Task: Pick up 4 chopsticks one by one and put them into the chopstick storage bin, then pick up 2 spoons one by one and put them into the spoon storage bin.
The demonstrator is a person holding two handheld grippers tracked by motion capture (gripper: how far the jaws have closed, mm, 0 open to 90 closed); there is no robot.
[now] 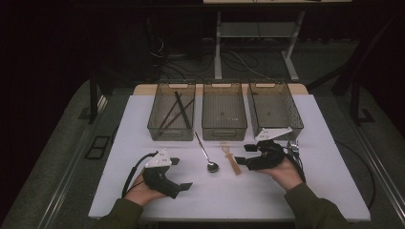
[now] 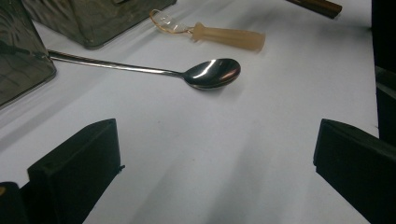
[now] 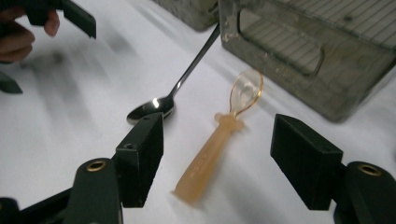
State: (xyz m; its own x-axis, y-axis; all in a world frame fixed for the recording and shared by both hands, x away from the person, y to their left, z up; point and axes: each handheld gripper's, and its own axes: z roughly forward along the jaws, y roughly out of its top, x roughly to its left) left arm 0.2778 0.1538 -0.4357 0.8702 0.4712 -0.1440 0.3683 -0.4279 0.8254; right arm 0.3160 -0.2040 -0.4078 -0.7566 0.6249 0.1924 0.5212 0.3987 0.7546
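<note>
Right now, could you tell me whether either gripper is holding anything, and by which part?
Nothing is held: the left gripper and right gripper are open above the table, the right facing the plastic spoon.

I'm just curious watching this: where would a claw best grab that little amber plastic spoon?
Probably its thick handle, coming from above with a jaw on either long side. The amber spoon lies flat, its clear bowl is thin, and the right claw already frames the handle.

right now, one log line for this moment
left gripper: open, empty | right gripper: open, facing plastic spoon | metal spoon: on table
</note>
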